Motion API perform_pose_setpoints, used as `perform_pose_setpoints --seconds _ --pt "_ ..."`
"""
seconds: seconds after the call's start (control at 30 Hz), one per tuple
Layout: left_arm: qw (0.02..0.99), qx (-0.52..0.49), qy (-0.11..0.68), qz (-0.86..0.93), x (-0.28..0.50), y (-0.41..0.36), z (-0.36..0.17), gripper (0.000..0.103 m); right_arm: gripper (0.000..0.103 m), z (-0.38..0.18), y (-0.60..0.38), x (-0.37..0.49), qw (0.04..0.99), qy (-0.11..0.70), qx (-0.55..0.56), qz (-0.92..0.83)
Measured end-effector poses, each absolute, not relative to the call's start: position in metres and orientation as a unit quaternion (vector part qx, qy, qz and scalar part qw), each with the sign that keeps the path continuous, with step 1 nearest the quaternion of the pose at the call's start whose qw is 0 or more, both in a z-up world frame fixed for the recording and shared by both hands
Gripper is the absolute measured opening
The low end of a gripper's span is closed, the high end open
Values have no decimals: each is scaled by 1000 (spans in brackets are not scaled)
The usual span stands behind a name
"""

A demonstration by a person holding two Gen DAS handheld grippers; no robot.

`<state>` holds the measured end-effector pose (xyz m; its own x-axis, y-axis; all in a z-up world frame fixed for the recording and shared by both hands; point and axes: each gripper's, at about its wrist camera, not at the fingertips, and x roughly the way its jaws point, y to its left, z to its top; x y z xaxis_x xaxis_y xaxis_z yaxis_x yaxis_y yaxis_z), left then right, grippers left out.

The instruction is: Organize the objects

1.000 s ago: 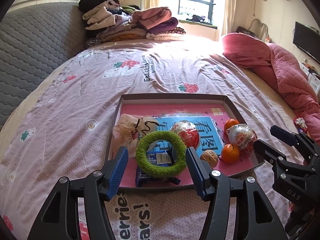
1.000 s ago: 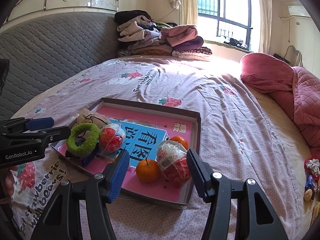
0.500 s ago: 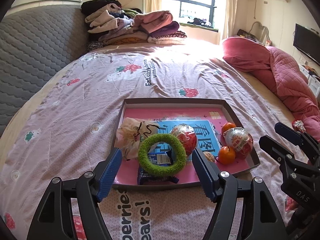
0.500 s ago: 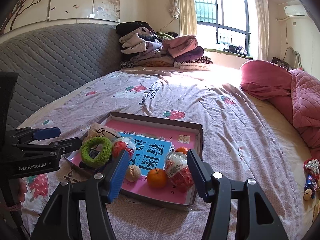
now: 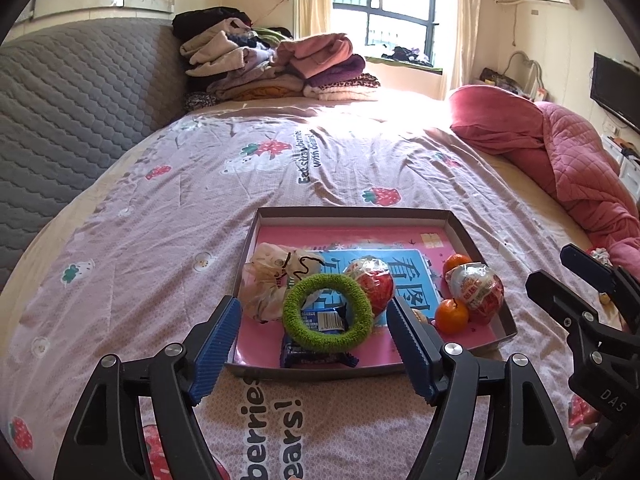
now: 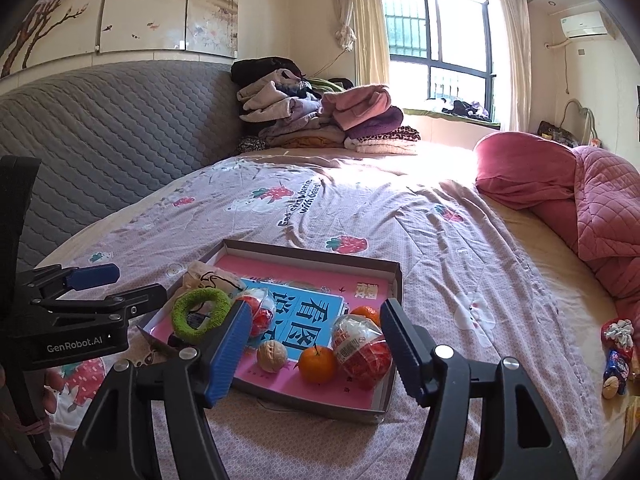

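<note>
Pink strawberry-print bedsheet (image 5: 200,208) covers the bed, with folded clothes (image 6: 320,120) stacked by the grey quilted headboard (image 6: 100,132). A shallow cardboard box (image 6: 394,280) lies on it, holding a green fuzzy ring (image 5: 326,312), two tangerines, wrapped toy eggs and what looks like a walnut (image 6: 272,355). The left hand-held gripper (image 5: 314,344) and right hand-held gripper (image 6: 316,350) hover over the box's near edge, jaws opening, grasping nothing.
</note>
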<state>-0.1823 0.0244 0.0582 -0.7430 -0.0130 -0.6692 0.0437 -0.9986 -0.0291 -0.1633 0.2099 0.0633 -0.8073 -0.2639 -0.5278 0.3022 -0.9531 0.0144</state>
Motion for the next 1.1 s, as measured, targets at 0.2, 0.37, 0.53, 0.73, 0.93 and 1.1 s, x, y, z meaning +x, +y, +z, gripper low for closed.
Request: perform_pose_setpoints --seconds 0.2,0.37,0.53,0.73,0.93,1.1 --pt "19 356 13 -934 -175 25 62 76 66 69 211 -155 137 41 255 -957" --pt "17 349 10 -937 -165 28 66 76 66 75 212 -147 134 35 244 -960" --pt "16 344 9 -939 -154 28 70 76 66 80 211 -139 136 32 236 -962" --pt "24 333 11 -943 -141 26 76 76 66 84 205 -129 138 36 227 -964" --pt "27 328 8 -944 -130 26 76 76 66 80 202 -122 139 36 233 -962" --pt "26 330 9 -943 -122 27 72 76 67 77 201 -116 137 36 238 -961"
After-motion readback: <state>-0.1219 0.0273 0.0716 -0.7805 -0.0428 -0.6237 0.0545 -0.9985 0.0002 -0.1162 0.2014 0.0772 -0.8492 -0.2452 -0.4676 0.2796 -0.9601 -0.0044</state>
